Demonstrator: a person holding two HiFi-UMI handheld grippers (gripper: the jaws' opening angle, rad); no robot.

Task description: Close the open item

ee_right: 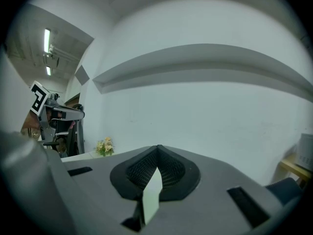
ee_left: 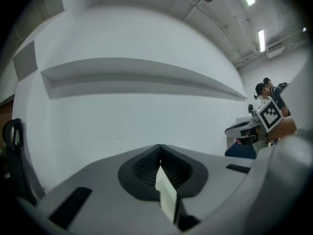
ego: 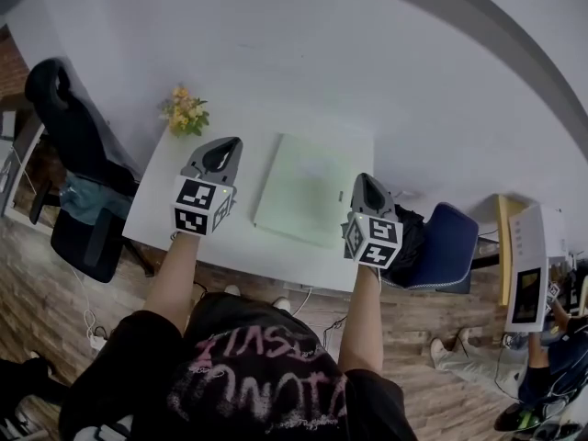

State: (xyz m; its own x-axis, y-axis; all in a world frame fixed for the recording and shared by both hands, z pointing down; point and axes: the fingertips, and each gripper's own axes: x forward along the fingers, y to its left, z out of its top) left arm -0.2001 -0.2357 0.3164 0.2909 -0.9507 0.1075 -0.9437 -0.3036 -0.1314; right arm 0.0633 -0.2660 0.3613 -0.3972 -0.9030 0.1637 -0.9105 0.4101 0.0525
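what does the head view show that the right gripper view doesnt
Only the head view: the flat pale green item lying on the white table, and the wooden floor. Only the right gripper view: the right gripper with jaws together and nothing between them, and ceiling lights. Both: the flowers, the left gripper, the table.

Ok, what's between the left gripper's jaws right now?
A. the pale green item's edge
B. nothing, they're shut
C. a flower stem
B: the left gripper has its jaws together with nothing between them, only the white wall beyond.
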